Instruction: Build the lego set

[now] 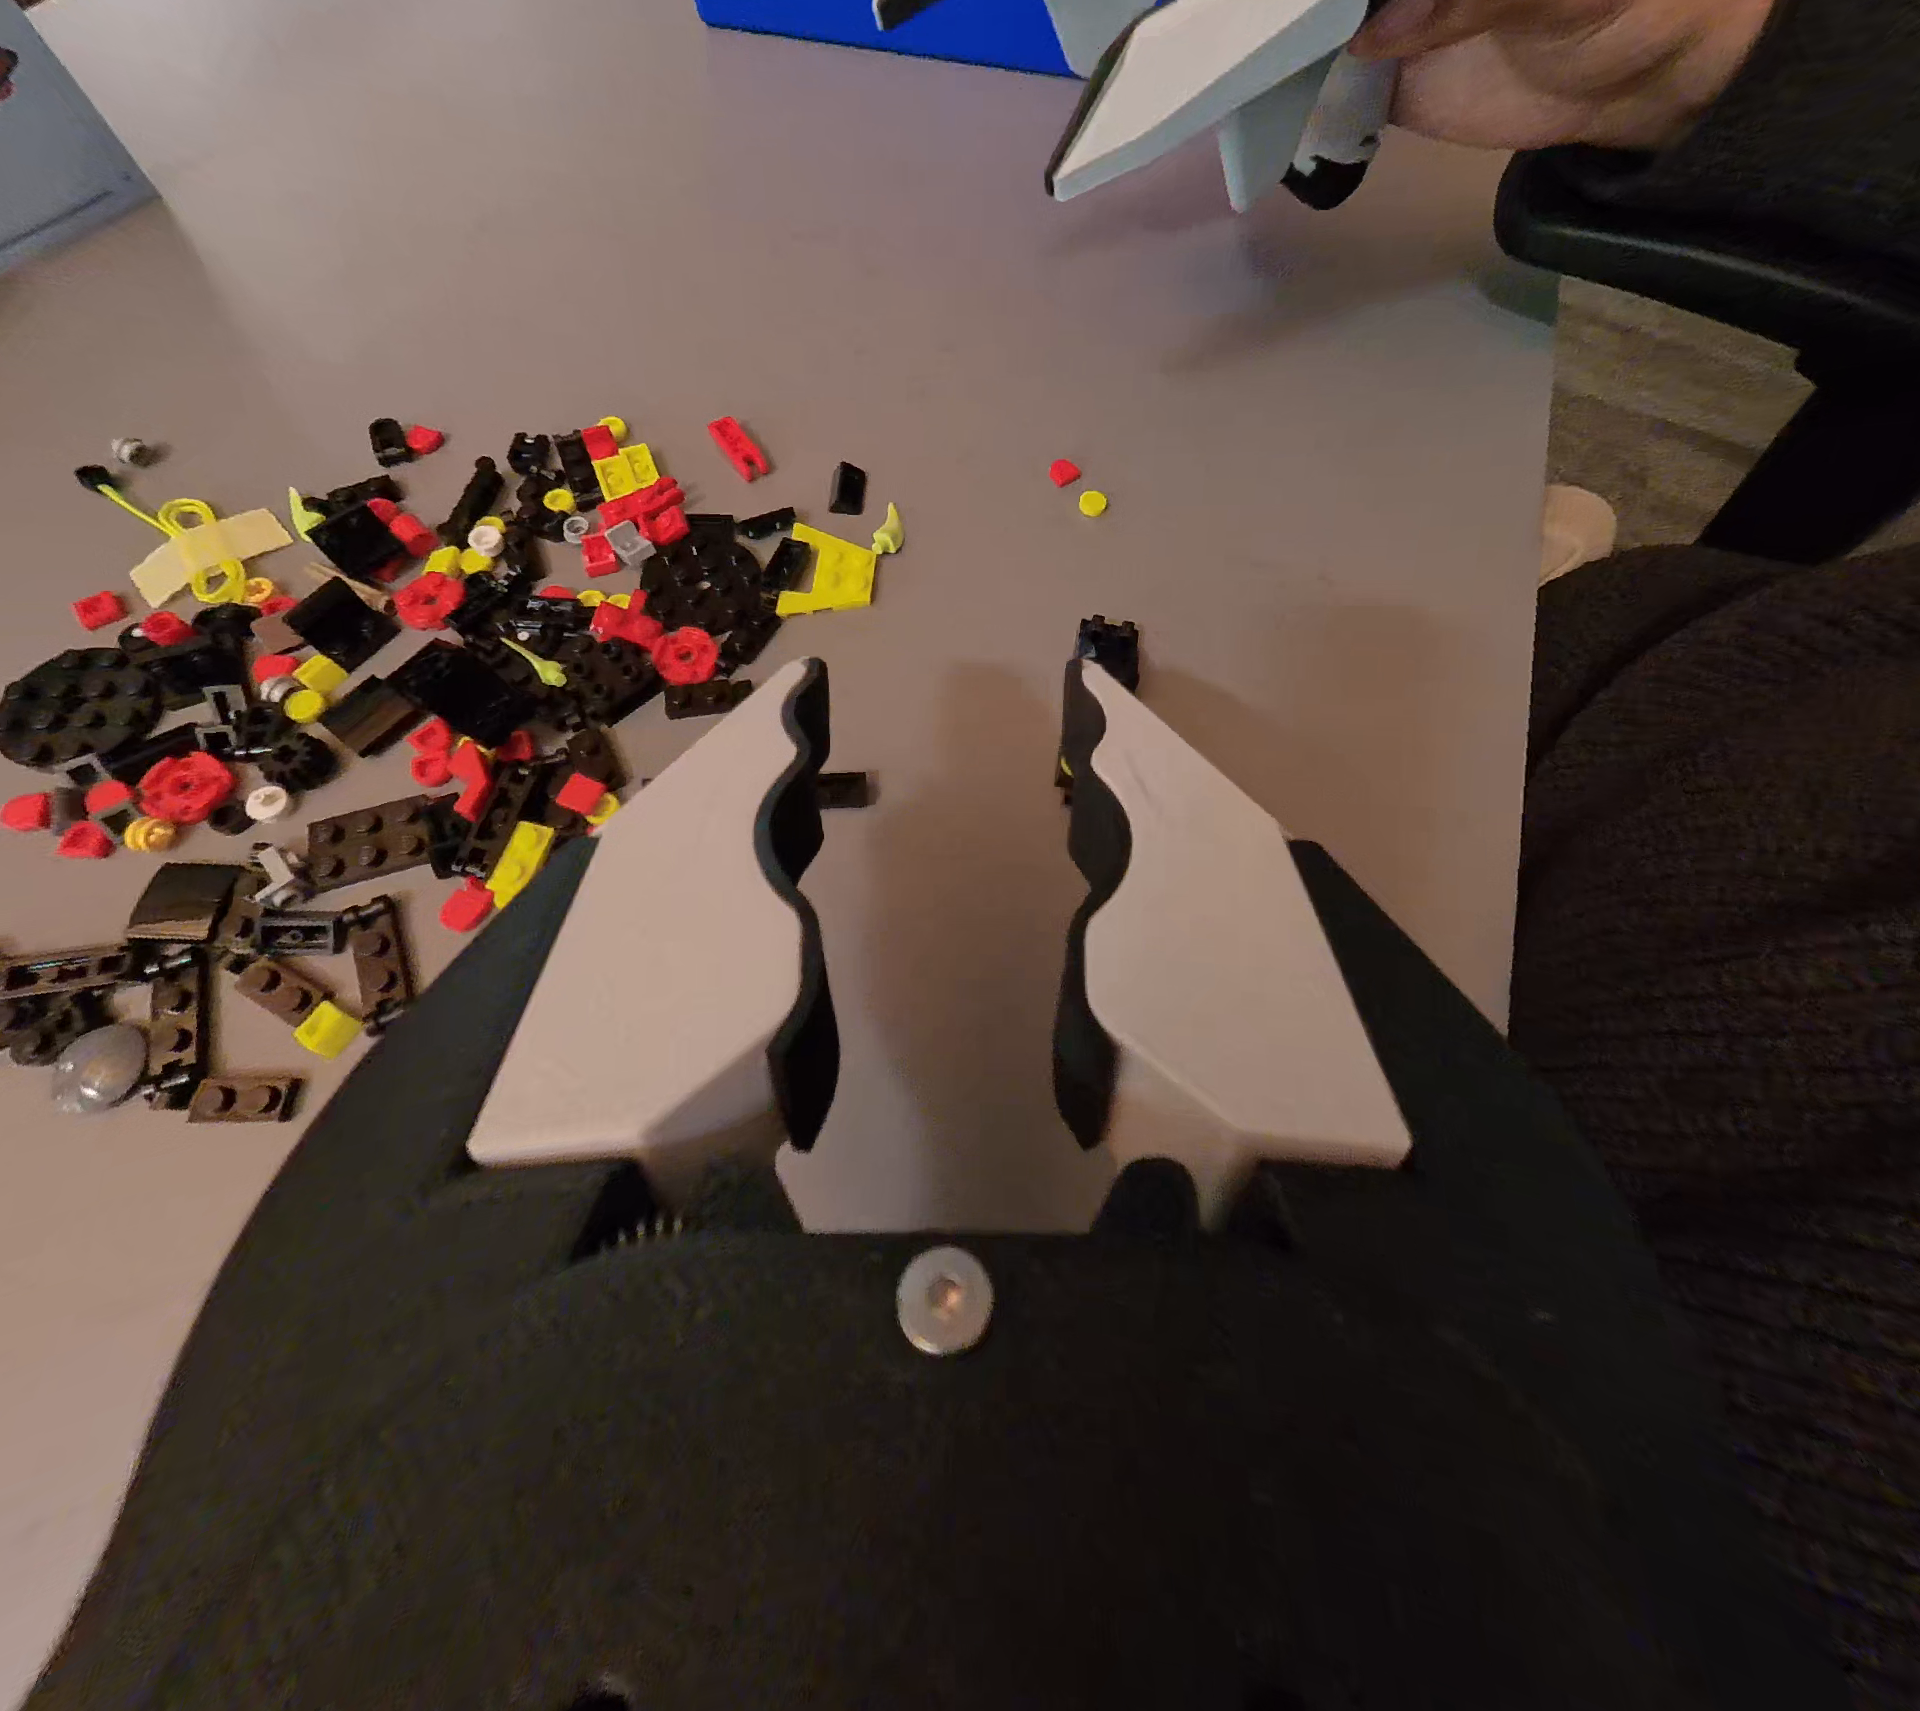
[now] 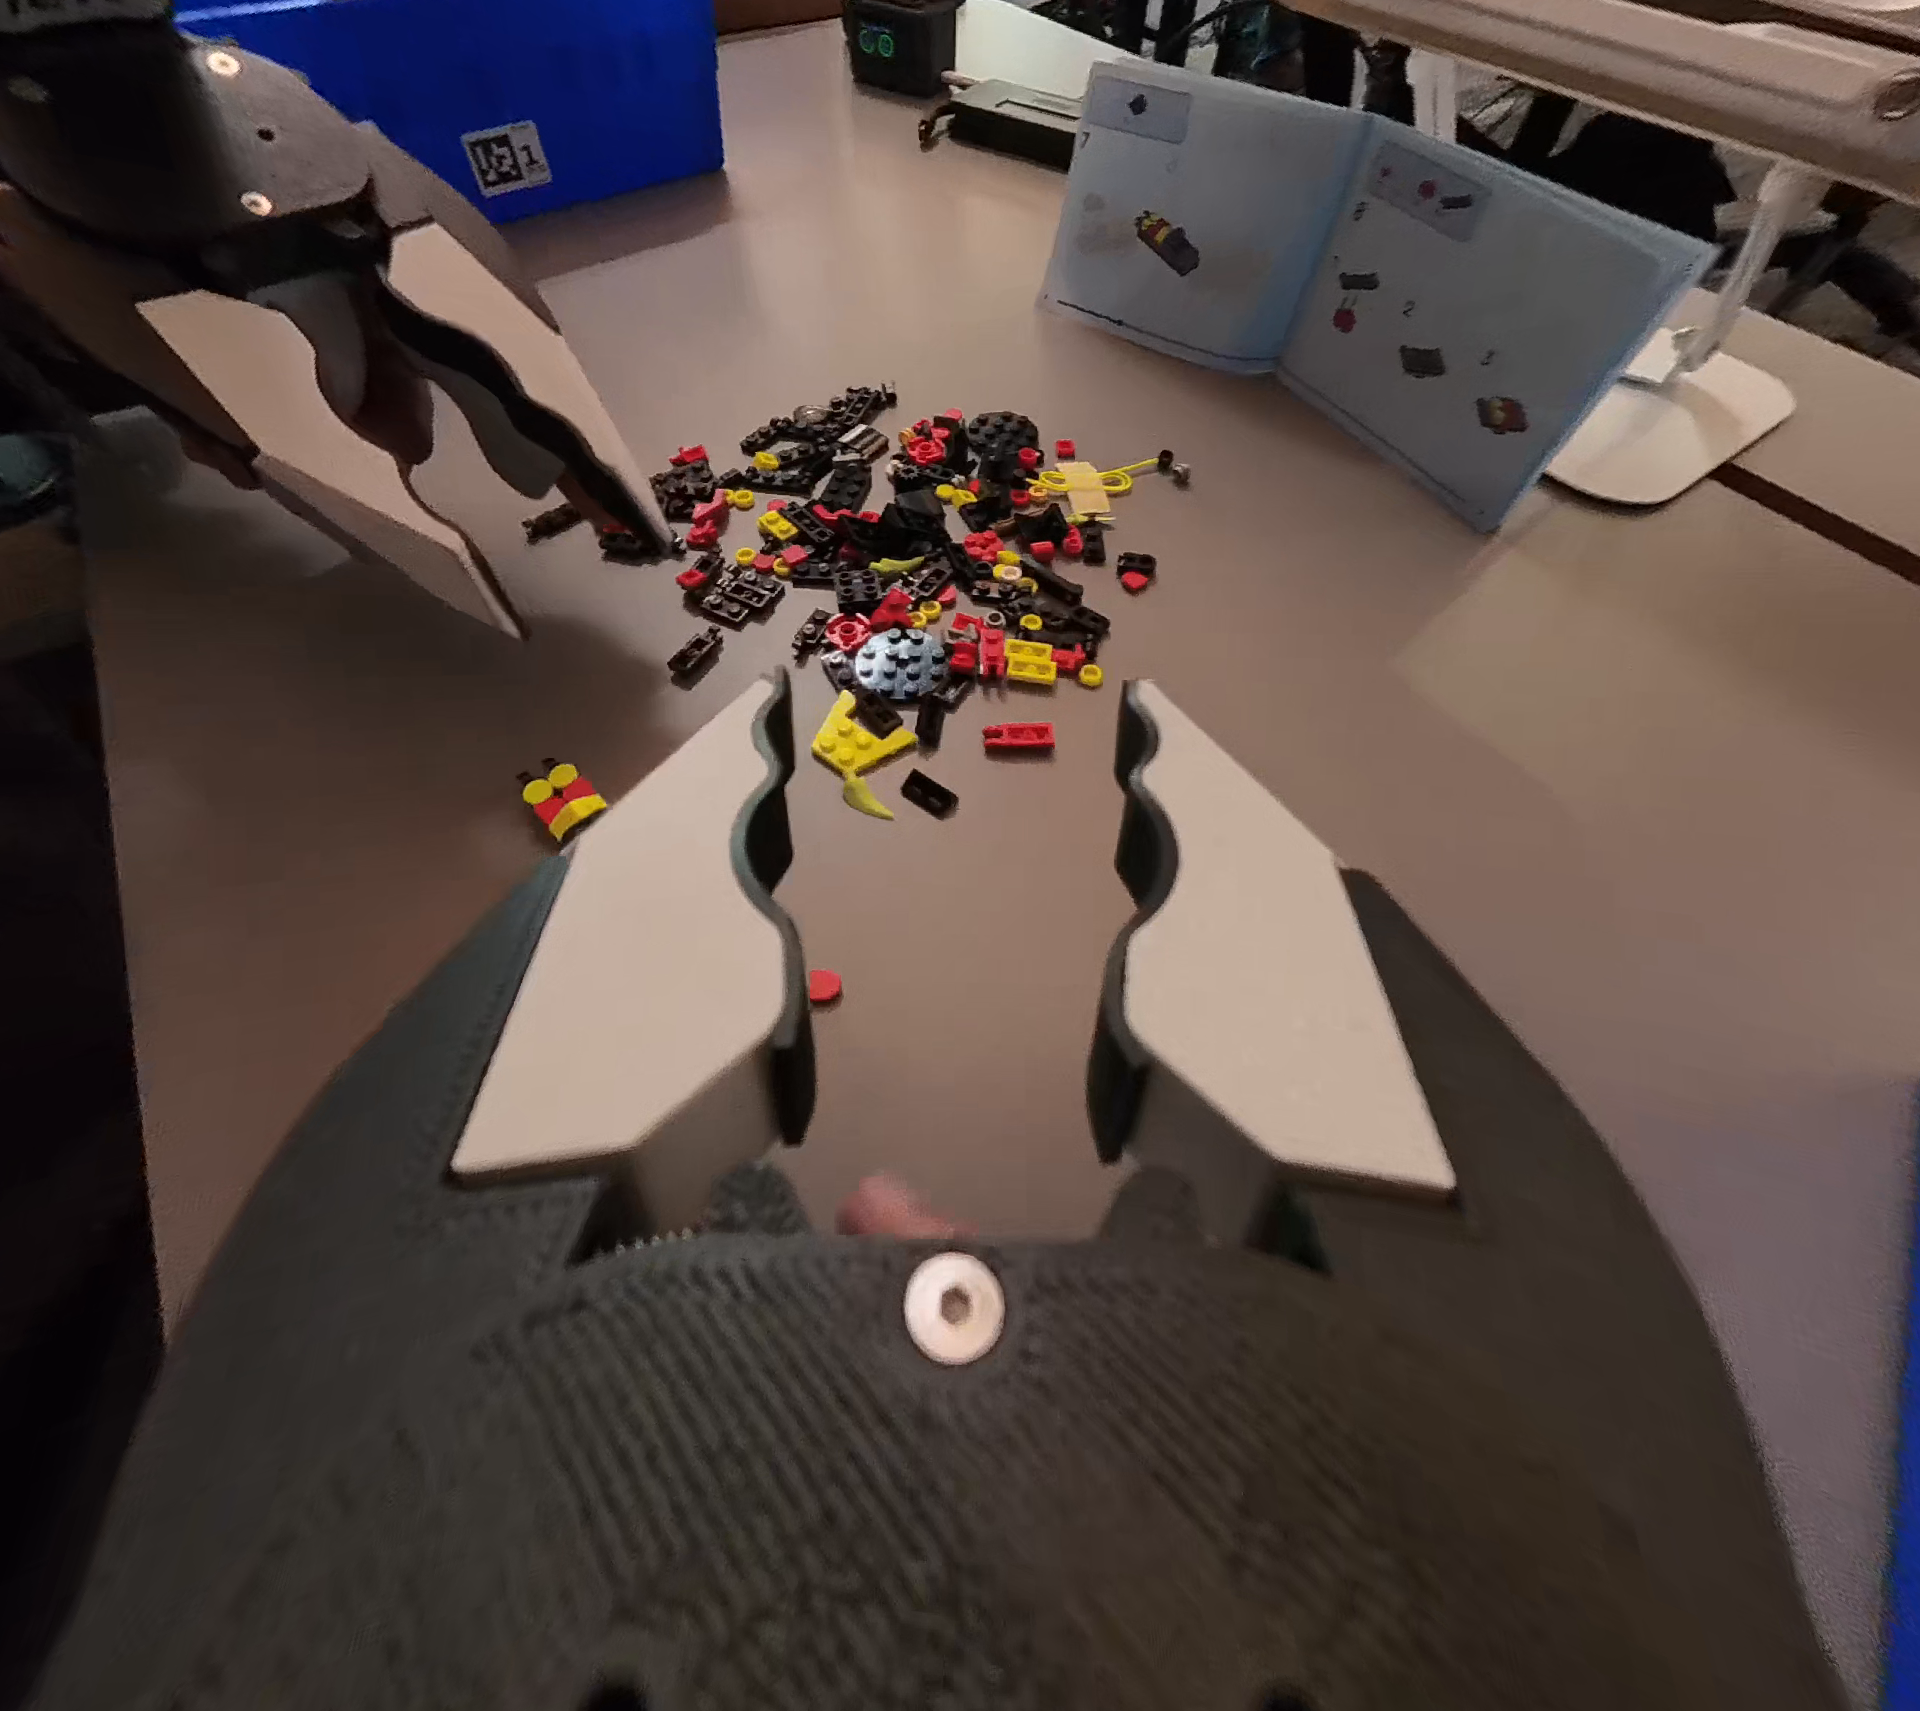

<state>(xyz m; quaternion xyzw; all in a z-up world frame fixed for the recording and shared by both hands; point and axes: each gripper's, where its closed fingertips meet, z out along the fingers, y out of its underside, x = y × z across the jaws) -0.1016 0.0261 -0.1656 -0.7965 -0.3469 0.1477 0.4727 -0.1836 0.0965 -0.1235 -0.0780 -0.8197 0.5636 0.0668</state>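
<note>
Bricks [image 2: 894, 560] in black, red and yellow are spread in a loose heap on the worktop [image 2: 1299, 778], so that single pieces can be picked out. In the right wrist view the heap is seen at twelve o'clock of the right gripper [image 2: 951, 705], whose fingers are held wide apart and empty above the worktop. A small round red piece [image 2: 824, 986] lies between those fingers, perhaps set aside as the next part. At ten o'clock a small built-up block [image 2: 561, 801] of red, yellow and black is kept apart from the heap, judged to be the start of the model. The booklet [image 2: 1351, 290] is stood open at one o'clock, where its pages can be read. The left gripper [image 1: 945, 674] is also held wide and empty, low over the worktop with the heap at ten o'clock, and a small black piece [image 1: 1108, 645] is seen just beyond its right fingertip. A blue bin [image 2: 447, 51] is stood behind the heap.
</note>
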